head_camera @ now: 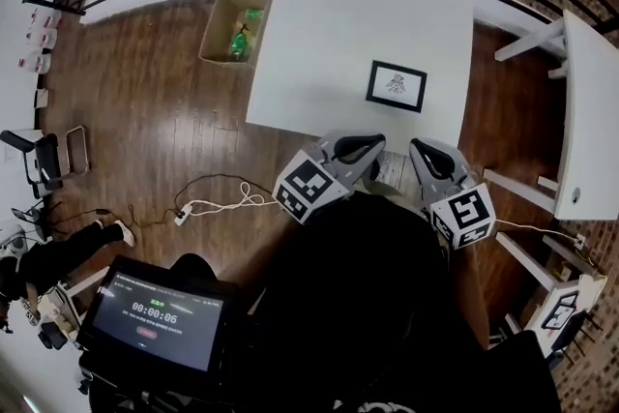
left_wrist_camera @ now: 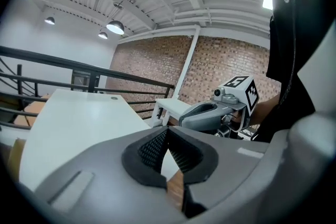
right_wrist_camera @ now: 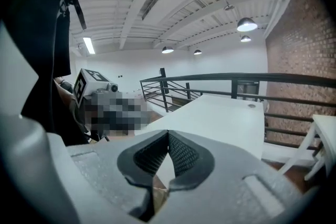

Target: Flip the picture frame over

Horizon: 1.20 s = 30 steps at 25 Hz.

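- Picture frame [head_camera: 397, 85] lies flat on the white table [head_camera: 329, 24], near its front edge. The printed side faces up, so the flip is not yet done.
- Left gripper [head_camera: 360, 148]: jaws closed pad to pad, nothing between them. Its own view shows only a sliver of table and floor past the tips.
- Right gripper [head_camera: 431, 160]: jaws likewise closed and empty.
- Both grippers sit at the near table edge, side by side and close to the person's body. The frame is ahead of both sets of tips and apart from them, slightly nearer the right gripper's line. No contact.
- Neither gripper view shows the frame; each gripper's own body blocks the lower field, with only bare tabletop beyond.
- Judgement: task at its very start; approach only.
- Left to do, as I read it: open the jaws, reach the frame, lift an edge, turn it face down, release.
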{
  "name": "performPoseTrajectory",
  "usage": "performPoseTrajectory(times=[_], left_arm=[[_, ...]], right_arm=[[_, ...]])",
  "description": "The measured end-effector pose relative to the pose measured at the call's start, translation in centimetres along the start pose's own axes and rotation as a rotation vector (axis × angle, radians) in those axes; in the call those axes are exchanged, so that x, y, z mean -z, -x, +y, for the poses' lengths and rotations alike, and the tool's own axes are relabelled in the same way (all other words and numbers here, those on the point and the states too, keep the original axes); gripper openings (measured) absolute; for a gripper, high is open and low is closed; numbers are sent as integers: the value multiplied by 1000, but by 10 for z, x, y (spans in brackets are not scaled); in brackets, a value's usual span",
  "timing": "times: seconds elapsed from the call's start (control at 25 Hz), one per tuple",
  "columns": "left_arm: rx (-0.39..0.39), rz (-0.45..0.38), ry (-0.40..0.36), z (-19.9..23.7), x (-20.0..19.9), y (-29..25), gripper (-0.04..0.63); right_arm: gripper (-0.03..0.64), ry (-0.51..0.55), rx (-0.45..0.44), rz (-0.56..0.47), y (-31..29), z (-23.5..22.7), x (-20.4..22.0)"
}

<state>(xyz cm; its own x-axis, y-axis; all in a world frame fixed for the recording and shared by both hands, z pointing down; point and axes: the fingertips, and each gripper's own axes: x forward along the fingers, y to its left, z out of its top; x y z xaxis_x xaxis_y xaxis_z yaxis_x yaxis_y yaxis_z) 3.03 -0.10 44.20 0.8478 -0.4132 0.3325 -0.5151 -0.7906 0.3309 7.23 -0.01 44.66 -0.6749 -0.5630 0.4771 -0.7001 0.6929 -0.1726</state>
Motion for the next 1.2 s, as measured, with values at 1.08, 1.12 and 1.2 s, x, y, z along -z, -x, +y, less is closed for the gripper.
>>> performPoseTrajectory(times=[1.08, 1.12, 1.2], left_arm=[[9, 485, 73, 95, 121, -72, 110], [13, 494, 73, 96, 123, -74, 115], [22, 513, 75, 105, 128, -77, 121]], right_arm=[[69, -214, 45, 376, -61, -89, 118], [77, -217, 44, 392, -61, -91, 121], [91, -217, 43, 425, -69, -96, 127]])
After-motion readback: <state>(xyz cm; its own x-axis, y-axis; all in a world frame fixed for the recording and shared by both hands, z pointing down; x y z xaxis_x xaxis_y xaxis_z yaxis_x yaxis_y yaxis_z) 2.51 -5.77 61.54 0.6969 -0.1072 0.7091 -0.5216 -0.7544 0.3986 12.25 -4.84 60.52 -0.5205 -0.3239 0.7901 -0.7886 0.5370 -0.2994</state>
